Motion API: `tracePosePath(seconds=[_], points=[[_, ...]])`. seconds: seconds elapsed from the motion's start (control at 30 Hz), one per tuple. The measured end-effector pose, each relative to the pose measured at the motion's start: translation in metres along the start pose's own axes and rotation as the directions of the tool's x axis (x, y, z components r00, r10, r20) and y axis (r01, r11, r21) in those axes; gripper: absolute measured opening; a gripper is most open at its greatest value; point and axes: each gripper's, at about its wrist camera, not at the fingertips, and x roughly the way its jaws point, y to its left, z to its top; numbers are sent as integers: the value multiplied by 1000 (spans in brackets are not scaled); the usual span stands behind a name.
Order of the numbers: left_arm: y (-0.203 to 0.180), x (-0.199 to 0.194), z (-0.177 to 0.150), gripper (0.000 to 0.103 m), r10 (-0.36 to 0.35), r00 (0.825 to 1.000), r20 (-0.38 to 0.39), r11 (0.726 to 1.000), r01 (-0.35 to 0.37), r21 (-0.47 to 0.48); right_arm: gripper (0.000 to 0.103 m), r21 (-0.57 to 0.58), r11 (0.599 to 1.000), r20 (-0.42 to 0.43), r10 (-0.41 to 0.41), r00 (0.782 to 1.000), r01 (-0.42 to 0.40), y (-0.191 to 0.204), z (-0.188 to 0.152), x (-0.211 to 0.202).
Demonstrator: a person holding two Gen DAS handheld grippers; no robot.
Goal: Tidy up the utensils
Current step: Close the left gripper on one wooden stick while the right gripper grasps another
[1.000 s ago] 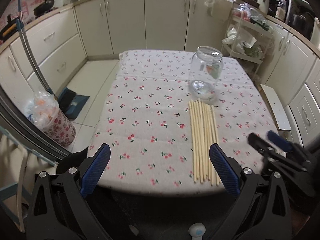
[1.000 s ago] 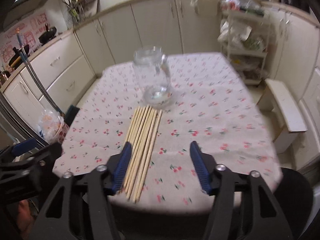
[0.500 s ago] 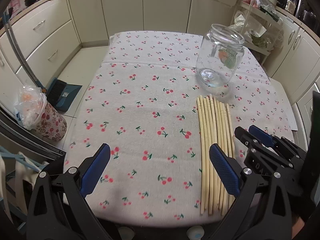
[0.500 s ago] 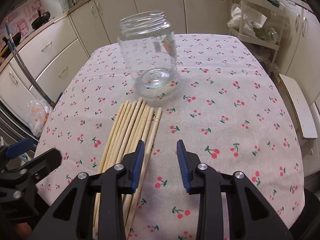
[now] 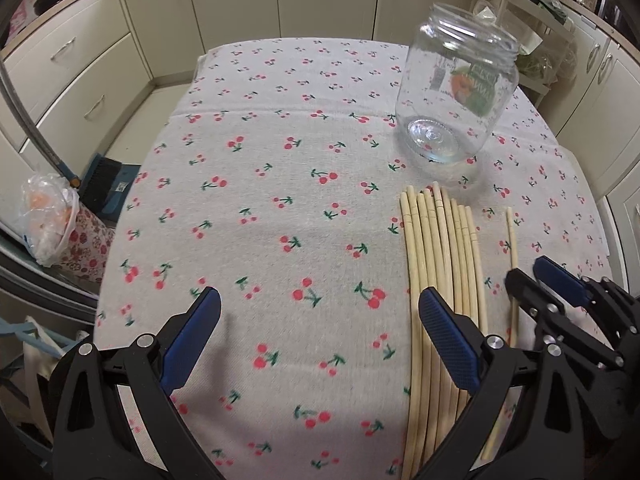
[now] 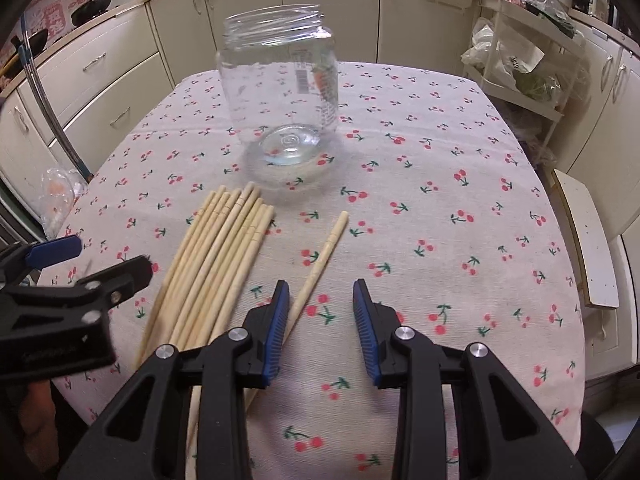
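while apart, one chopstick (image 6: 320, 264)

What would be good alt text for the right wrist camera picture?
One chopstick lies apart from a bundle of chopsticks on a cherry-print tablecloth, just inside the left pad of the right tongs, which are open. An empty glass jar stands upright beyond them.

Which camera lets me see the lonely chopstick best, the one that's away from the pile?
The right wrist view. There the single chopstick lies near the middle, clear from its tip down to the right tool. In the left wrist view it is a thin sliver near the edge, partly hidden by that tool.
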Motion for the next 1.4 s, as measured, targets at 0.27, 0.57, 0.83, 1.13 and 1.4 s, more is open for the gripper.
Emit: tracePosePath(seconds=[0.27, 0.57, 0.83, 1.13, 1.4], points=[[-9, 19, 9, 95, 24, 1000, -6, 1000, -24, 18, 33, -13, 999, 16, 29, 999, -29, 1, 2, 3], [-4, 25, 14, 95, 40, 999, -8, 999, -40, 23, 33, -4, 998, 13, 58, 998, -58, 0, 5, 4], [-18, 25, 23, 65, 15, 1000, 23, 998, -17, 57, 11, 0, 994, -4, 108, 994, -108, 0, 6, 5], [-19, 19, 25, 21, -57, 998, 1, 995, 57, 80, 11, 28, 991, -45, 131, 990, -130, -8, 9, 5], [-20, 24, 36, 7, -105, 993, -45, 989, 109, 95, 7, -8, 992, -54, 128, 990, -128, -1, 14, 8]])
